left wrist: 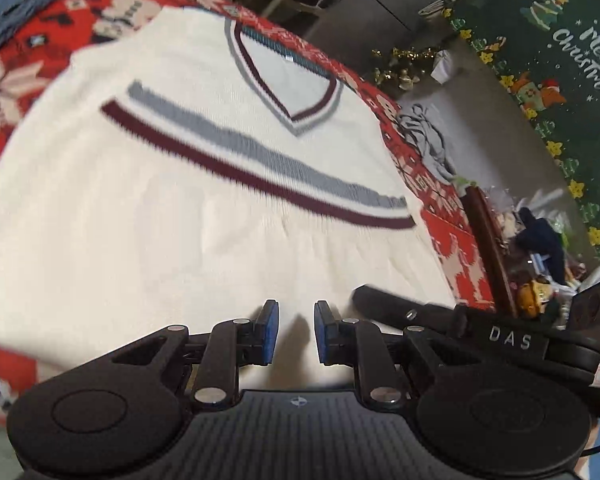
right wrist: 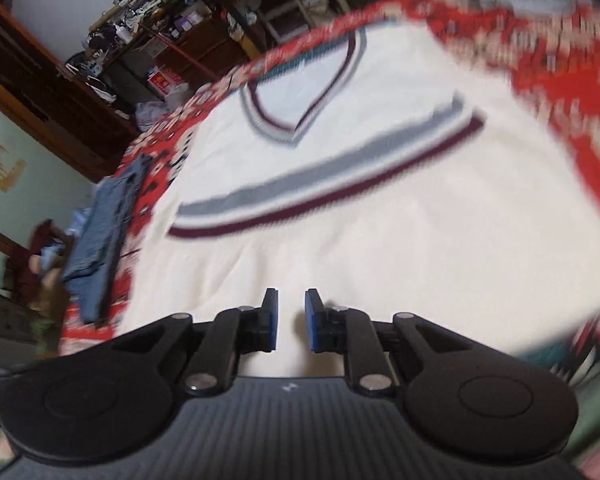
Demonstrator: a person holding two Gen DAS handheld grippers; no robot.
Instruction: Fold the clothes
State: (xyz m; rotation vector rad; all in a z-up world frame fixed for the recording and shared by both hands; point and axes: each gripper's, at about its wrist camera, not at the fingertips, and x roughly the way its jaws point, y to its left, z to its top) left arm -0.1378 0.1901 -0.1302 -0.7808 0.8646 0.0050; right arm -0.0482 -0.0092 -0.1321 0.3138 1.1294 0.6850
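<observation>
Spread flat over a red patterned cloth (left wrist: 456,224): a cream V-neck sweater (left wrist: 172,208) with grey and maroon chest stripes, neckline at the far end, hem nearest both cameras. Only in the left wrist view: a green "Merry Christmas" banner (left wrist: 560,60) far right, a crumpled grey garment (left wrist: 428,136) at the cloth's right edge, and the right gripper (left wrist: 384,302) reaching in just right of the left one. Only in the right wrist view: dark wooden shelving (right wrist: 48,92) far left. Folded blue denim (right wrist: 100,236) left of the sweater. Left gripper (left wrist: 296,330) tilted down over the hem, narrowly parted, nothing between the blue pads (left wrist: 272,332). Right gripper (right wrist: 291,320) likewise angled down, narrow gap, empty
</observation>
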